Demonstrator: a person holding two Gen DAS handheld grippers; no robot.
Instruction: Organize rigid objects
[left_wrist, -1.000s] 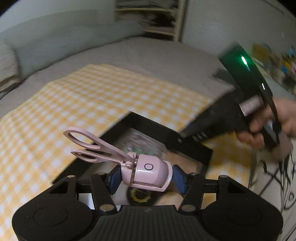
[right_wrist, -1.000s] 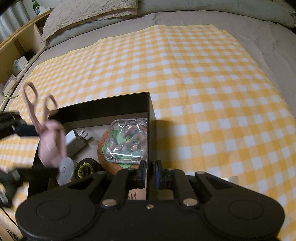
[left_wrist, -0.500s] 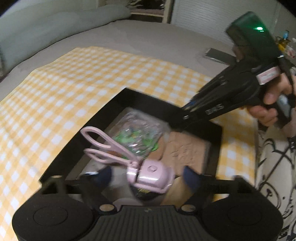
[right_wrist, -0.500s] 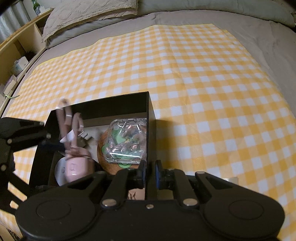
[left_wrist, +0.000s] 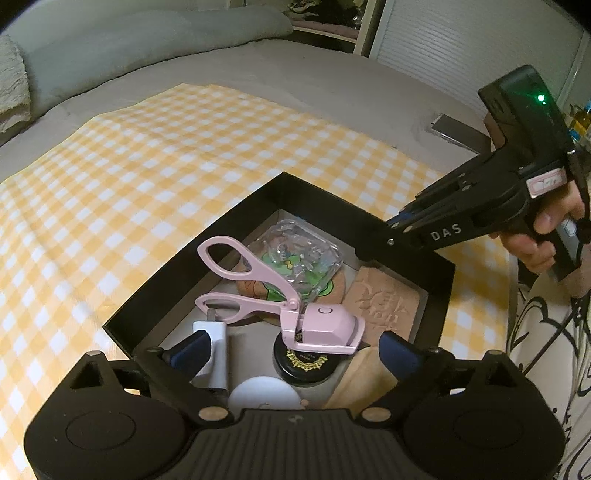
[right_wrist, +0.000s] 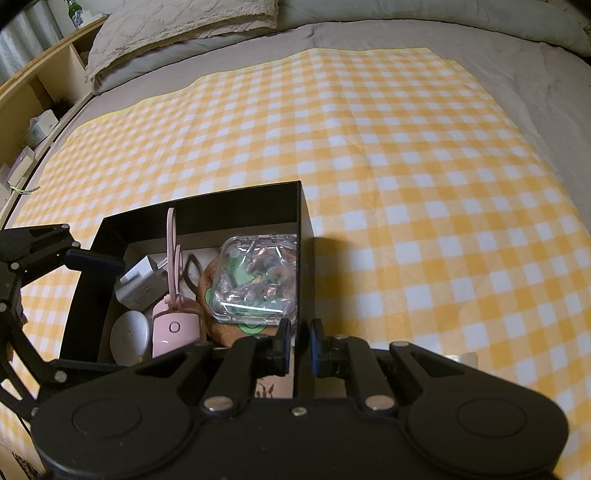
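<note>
A pink eyelash curler (left_wrist: 321, 325) (right_wrist: 173, 321) lies in the black box (left_wrist: 207, 266) (right_wrist: 207, 210), resting on a black round tin (left_wrist: 306, 365). My left gripper (left_wrist: 293, 350) (right_wrist: 99, 314) hangs over the box's near end. Its jaws are opening, and the curler sits between the blue pads (left_wrist: 188, 350), touching neither. My right gripper (right_wrist: 301, 345) (left_wrist: 373, 247) is shut on the box's side wall. The box also holds a clear plastic case (left_wrist: 295, 258) (right_wrist: 255, 280), a white charger (left_wrist: 212, 347), a white puck (right_wrist: 129, 336) and a pink embossed compact (left_wrist: 384, 306).
The box sits on a yellow checked cloth (right_wrist: 406, 166) spread over a grey bed. A pillow (right_wrist: 184, 22) lies at the head and a wooden shelf (right_wrist: 37, 110) runs along the left. A person's hand (left_wrist: 535, 240) holds the right gripper.
The left gripper lowered the pink curler into the box and spread its jaws, so the curler now rests on the box's contents. The right gripper stayed on the wall.
</note>
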